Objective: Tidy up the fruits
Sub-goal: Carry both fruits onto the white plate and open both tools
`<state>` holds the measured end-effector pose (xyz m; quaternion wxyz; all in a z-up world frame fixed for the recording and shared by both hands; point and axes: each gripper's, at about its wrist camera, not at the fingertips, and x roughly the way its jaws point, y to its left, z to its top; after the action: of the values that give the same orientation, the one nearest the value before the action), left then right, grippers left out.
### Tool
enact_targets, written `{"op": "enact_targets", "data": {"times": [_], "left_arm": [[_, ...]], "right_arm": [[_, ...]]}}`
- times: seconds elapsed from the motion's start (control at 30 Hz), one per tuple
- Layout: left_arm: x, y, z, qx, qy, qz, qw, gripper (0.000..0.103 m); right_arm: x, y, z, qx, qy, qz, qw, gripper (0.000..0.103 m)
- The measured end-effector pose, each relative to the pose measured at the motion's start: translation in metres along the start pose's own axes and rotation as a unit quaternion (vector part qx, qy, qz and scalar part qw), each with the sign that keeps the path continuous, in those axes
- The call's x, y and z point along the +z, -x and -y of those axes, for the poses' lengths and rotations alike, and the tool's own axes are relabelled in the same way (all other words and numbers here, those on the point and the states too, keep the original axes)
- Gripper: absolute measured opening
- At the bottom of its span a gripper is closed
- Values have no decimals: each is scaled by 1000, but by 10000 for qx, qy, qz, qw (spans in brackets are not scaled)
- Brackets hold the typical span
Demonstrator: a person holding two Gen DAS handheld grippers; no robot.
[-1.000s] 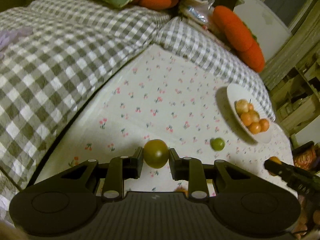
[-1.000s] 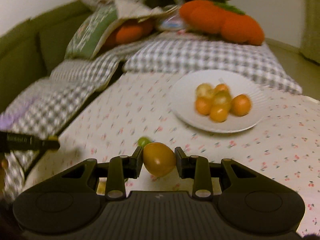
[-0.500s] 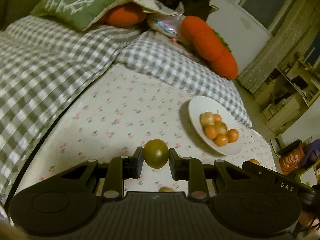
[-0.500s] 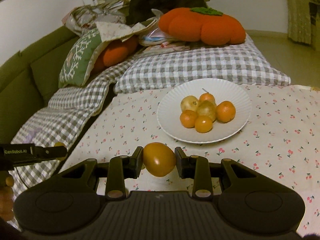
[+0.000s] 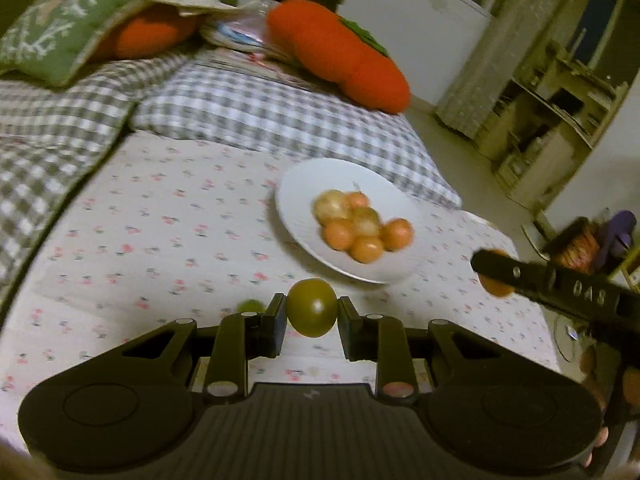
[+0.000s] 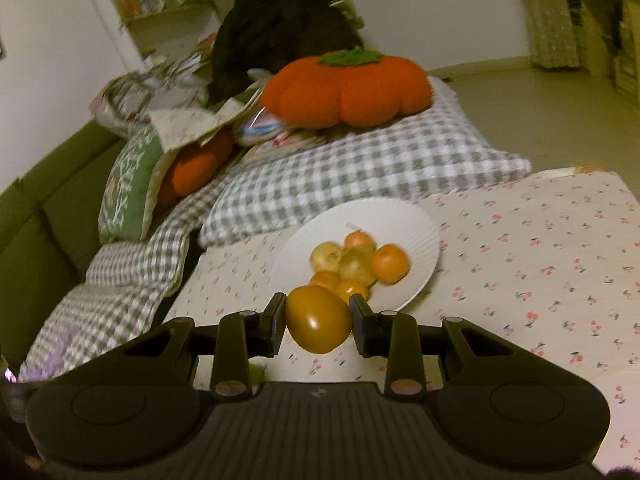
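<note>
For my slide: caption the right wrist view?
Right gripper carries an orange fruit toward the fruit-filled white plate.

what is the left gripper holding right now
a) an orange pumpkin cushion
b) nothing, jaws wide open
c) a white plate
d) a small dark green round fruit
d: the left gripper has its pads pressed on either side of a dark green fruit, held above the floral cloth.

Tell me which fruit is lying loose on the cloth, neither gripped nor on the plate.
The small green fruit, left of the left gripper. The others are either held or piled on the plate.
</note>
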<state>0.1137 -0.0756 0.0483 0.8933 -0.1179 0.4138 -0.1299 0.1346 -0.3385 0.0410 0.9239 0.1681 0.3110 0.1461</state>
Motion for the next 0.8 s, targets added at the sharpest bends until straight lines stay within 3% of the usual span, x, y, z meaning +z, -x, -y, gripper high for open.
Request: {"op": "enact_targets", "data": {"times": [0.2,0.37,0.63,0.8], "left_arm": [[14,-12,17,165,-296,215,9992,13],[29,-31,16,200,-119,69,9997,13],[38,-63,26,177,-197,13,9996,13],[45,-89,18,265,-117,-25,9996,13]], "right_arm": [[6,7,18,-108,-214,86,9997,31],[11,6,29,-216,-233,59,9995,31],[16,-28,56,-439,-444,-271,9977,31],[22,-49,61,-784,-184,-200,9965,31]]}}
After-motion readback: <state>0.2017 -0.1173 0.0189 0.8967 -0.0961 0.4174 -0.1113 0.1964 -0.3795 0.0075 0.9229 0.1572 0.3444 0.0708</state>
